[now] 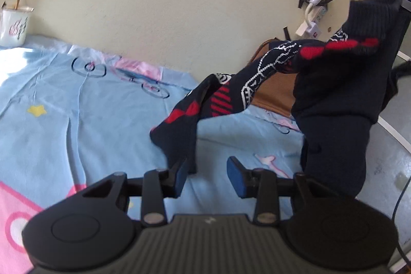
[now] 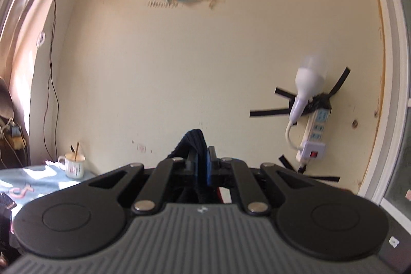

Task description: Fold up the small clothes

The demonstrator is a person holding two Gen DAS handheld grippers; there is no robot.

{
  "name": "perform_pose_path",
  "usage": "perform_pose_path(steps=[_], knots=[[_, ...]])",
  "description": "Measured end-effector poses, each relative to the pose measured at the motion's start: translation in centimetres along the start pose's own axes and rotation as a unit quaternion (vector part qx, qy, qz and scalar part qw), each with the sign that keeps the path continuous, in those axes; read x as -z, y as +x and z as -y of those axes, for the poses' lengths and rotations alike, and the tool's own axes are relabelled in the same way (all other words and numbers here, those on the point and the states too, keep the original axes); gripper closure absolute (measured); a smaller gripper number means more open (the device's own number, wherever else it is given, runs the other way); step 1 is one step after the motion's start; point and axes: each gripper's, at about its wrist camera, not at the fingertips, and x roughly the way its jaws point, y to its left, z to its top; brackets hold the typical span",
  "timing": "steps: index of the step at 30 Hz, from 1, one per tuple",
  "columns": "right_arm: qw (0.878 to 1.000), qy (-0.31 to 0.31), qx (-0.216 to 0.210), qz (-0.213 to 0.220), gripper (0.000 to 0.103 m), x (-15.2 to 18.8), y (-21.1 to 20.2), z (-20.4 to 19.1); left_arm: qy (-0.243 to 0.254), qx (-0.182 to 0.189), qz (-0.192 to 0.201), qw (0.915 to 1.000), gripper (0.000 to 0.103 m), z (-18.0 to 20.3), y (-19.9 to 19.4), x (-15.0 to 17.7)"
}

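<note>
The sock [image 1: 334, 84] hangs above the bed [image 1: 77, 107], its ribbed cuff pinched in the closed right tool [image 2: 203, 166]. Its long axis slopes down to the toe, which dangles by the left tool [image 1: 206, 176], whose pads stand apart, gripping nothing.

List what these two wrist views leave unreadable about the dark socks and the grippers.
- Right wrist view: the right gripper is shut on dark socks; its own body hides everything hanging below.
- Left wrist view: the dark socks are motion-blurred; the gripper body hides their lower end, and how many there are is unclear.
- Left gripper: one pad overlaps a sock end; contact is unclear.
</note>
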Motion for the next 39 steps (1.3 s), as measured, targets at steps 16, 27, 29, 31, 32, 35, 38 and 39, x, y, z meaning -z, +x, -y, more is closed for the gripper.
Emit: perform_pose_path(steps=[16,27,29,31,32,35,38,39], knots=[[0.998,0.041,-0.045,0.005,0.094,-0.6,-0.3,-1.5,0.163,0.073,0.138,0.9742,0.008,10.9,-5.5,-1.6],[0.985,0.071,-0.1,-0.12,0.094,4.8,5.0,-5.1,0.103,0.104,0.093,0.9849,0.009,10.0,-5.0,0.9],[0.979,0.084,-0.11,-0.151,0.094,6.3,6.4,-5.8,0.082,0.101,0.074,0.9888,0.01,9.0,-4.9,1.6],[0.972,0.092,-0.123,-0.18,0.094,8.1,7.4,-6.8,0.055,0.104,0.061,0.9912,0.01,7.6,-5.0,2.0],[0.969,0.093,-0.128,-0.189,0.094,8.9,7.6,-7.2,0.04,0.106,0.059,0.9918,0.009,6.8,-5.2,2.1],[0.958,0.114,-0.156,-0.213,0.093,11.2,7.8,-8.1,-0.009,0.108,0.06,0.9923,0.008,4.5,-5.9,2.3],[0.927,0.174,-0.222,-0.247,0.092,13.4,8.3,-8.5,-0.054,0.104,0.058,0.9914,0.008,2.3,-6.4,2.5],[0.908,0.196,-0.258,-0.266,0.091,14.2,8.6,-8.9,-0.065,0.1,0.058,0.9912,0.008,1.8,-6.6,2.5]])
